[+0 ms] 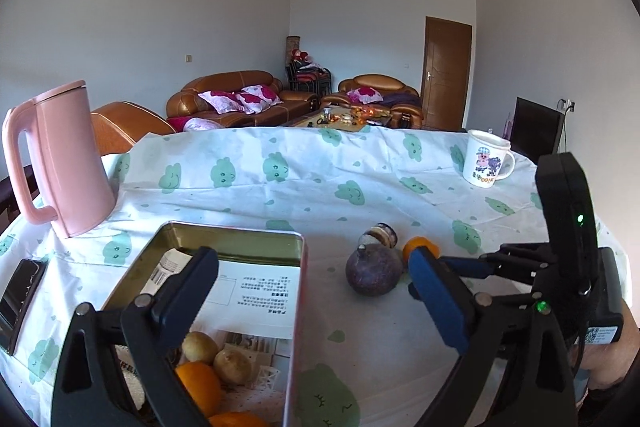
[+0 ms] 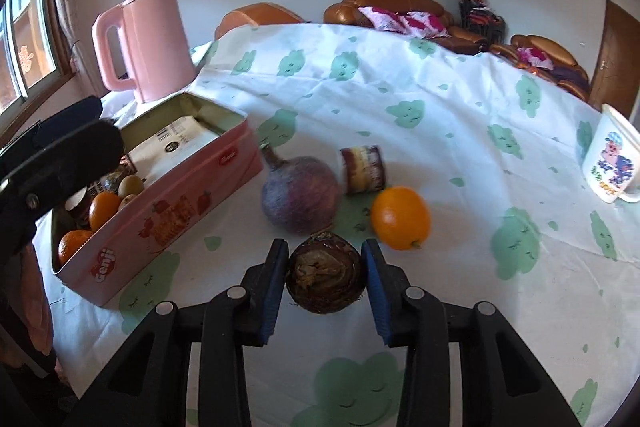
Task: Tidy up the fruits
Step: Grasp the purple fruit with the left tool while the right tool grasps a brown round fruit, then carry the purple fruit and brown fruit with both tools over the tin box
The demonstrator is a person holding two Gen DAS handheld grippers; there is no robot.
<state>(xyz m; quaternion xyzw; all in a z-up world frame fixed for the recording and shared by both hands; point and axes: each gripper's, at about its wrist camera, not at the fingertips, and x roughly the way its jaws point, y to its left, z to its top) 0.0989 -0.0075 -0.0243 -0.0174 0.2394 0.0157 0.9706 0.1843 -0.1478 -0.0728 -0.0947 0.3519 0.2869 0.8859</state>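
A pink tin box [image 2: 168, 215] lies on the table and holds oranges [image 2: 103, 209] and kiwis [image 2: 132, 185]; it also shows in the left wrist view [image 1: 294, 311]. My right gripper [image 2: 325, 279] is shut on a brown round fruit [image 2: 325, 277], just above the cloth. Beyond it lie a purple fruit [image 2: 300, 201], an orange [image 2: 400, 218] and a small jar [image 2: 363, 169] on its side. My left gripper [image 1: 312, 291] is open and empty, its left finger over the box. The purple fruit [image 1: 374, 271] and orange [image 1: 424, 247] show beyond it, with the right gripper's body [image 1: 560, 259] at right.
A pink kettle [image 1: 64, 163] stands at the table's far left behind the box. A white cartoon mug [image 1: 486, 159] stands at the far right. A black phone [image 1: 20, 299] lies at the left edge. Sofas stand beyond the table.
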